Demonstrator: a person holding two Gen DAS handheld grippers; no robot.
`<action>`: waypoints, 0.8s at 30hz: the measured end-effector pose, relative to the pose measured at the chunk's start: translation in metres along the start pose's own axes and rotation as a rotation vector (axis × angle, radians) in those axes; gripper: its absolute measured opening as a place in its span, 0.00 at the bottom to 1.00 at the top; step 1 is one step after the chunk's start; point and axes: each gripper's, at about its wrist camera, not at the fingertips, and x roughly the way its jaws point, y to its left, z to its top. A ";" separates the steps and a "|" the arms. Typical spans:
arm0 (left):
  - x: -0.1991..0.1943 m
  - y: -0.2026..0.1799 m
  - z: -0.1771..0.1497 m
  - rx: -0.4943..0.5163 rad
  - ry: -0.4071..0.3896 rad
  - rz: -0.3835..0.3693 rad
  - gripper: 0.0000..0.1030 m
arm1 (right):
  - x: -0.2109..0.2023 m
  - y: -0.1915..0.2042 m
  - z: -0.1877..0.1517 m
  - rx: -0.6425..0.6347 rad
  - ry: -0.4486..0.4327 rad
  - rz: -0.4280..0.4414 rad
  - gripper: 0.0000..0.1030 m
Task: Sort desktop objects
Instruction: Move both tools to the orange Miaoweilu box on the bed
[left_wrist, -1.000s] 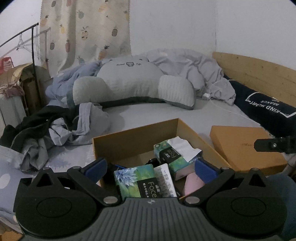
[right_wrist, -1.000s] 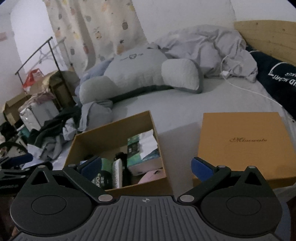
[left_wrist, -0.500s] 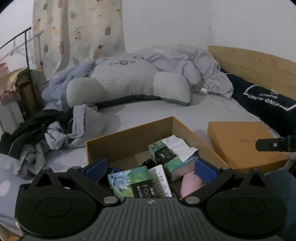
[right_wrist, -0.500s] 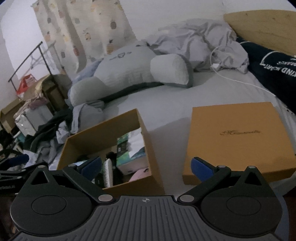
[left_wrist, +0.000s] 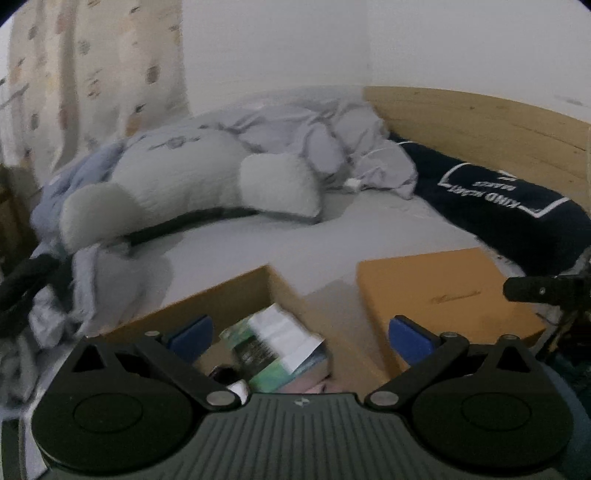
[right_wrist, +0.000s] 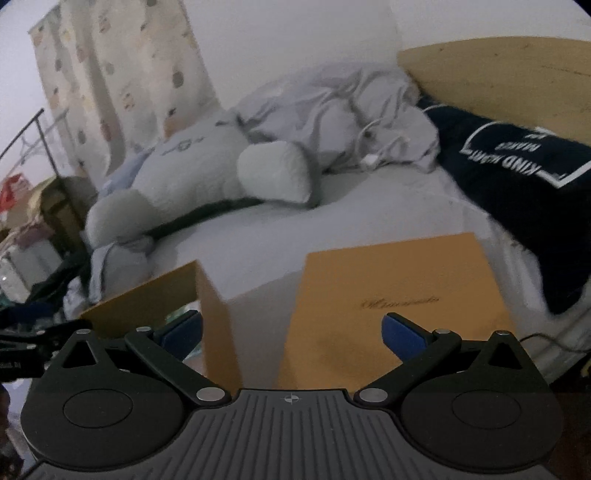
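An open brown cardboard box (left_wrist: 236, 295) sits on the bed and holds a green tissue pack (left_wrist: 273, 350) with white paper on top, plus small items mostly hidden by my gripper body. My left gripper (left_wrist: 301, 334) is open and empty, just above the box's right half. A flat orange lid (right_wrist: 402, 295) lies to the right of the box (right_wrist: 162, 299); it also shows in the left wrist view (left_wrist: 443, 295). My right gripper (right_wrist: 291, 330) is open and empty, over the gap between box and lid.
A grey plush pillow (left_wrist: 192, 184) and crumpled grey bedding (left_wrist: 332, 147) lie behind the box. A navy bolster (right_wrist: 517, 166) runs along the wooden headboard (right_wrist: 498, 74). A clothes pile (left_wrist: 44, 288) lies at the left. A white charger cable (right_wrist: 373, 158) lies on the sheet.
Both grippers have moved rightward and turned; the box has slid left and lower in both views and the orange lid is more central. Both grippers stay open.
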 end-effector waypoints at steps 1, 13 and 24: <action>0.004 -0.005 0.005 0.008 -0.003 -0.009 1.00 | 0.000 -0.005 0.002 0.003 -0.005 -0.009 1.00; 0.073 -0.050 0.052 0.001 0.045 -0.099 1.00 | 0.021 -0.093 0.040 0.049 -0.036 -0.125 1.00; 0.184 -0.078 0.043 -0.142 0.298 -0.117 1.00 | 0.100 -0.188 0.029 0.140 0.156 -0.184 1.00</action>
